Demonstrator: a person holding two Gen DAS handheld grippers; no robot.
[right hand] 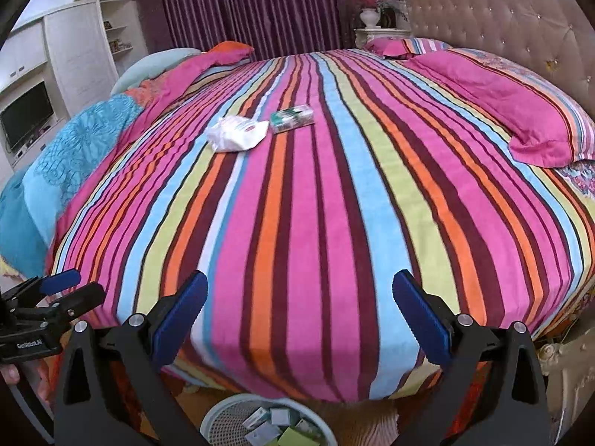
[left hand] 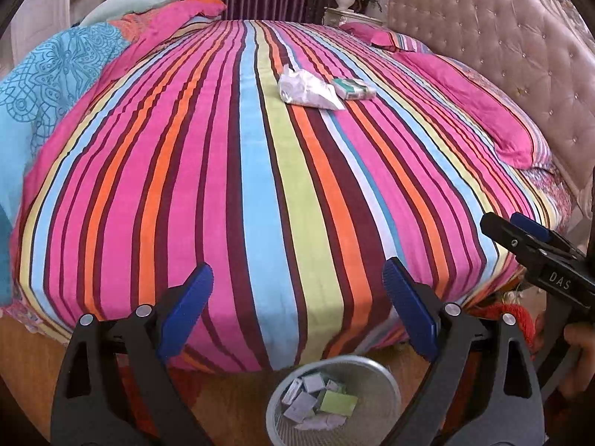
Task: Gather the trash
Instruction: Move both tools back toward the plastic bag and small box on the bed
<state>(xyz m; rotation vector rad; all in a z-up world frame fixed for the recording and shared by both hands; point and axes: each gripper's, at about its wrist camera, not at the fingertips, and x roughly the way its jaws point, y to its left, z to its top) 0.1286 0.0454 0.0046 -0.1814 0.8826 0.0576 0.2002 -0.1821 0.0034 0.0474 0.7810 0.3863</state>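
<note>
A crumpled white wrapper point(left hand: 306, 89) point(right hand: 238, 133) and a small green-and-white box point(left hand: 353, 88) point(right hand: 292, 119) lie side by side far out on the striped bed. A mesh waste bin point(left hand: 334, 401) point(right hand: 264, 423) with several small boxes in it stands on the floor at the bed's near edge. My left gripper point(left hand: 297, 297) is open and empty above the bin. My right gripper point(right hand: 299, 304) is open and empty over the bed's near edge; it also shows in the left wrist view point(left hand: 520, 234).
The striped bedspread point(left hand: 260, 186) covers the bed. Pink pillows point(right hand: 520, 111) lie against the padded headboard point(left hand: 502, 37) on the right. A blue quilt point(left hand: 44, 85) is bunched at the left. A white cabinet with a TV point(right hand: 26, 119) stands far left.
</note>
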